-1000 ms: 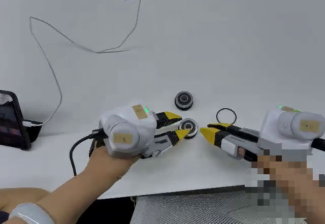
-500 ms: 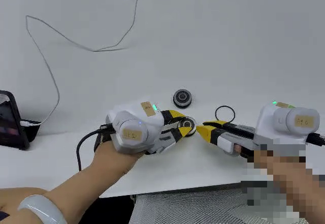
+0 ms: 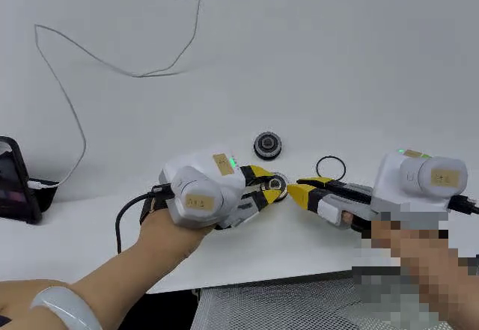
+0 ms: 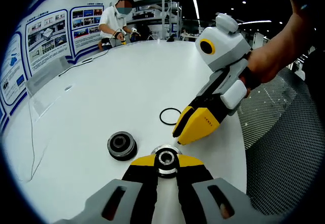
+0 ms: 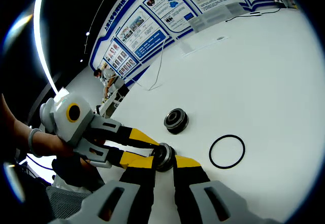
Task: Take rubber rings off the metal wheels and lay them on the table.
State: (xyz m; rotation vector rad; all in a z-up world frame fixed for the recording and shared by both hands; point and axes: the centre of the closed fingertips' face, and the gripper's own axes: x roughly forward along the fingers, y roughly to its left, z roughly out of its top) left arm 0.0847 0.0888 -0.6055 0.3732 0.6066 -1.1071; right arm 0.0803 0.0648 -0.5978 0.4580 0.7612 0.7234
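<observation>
Black ring (image 3: 330, 168) already down on table (image 3: 337, 83); left gripper (image 3: 267, 183) clamping wheel (image 4: 166, 159), right gripper (image 3: 298, 190) at its rim, closure unclear; second wheel (image 3: 267, 144) left to strip.

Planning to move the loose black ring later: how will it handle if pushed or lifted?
The ring is thin, so probably light and floppy. It lies flat on the table, so it should slide, not roll. Its low profile may make pinching hard.
</observation>
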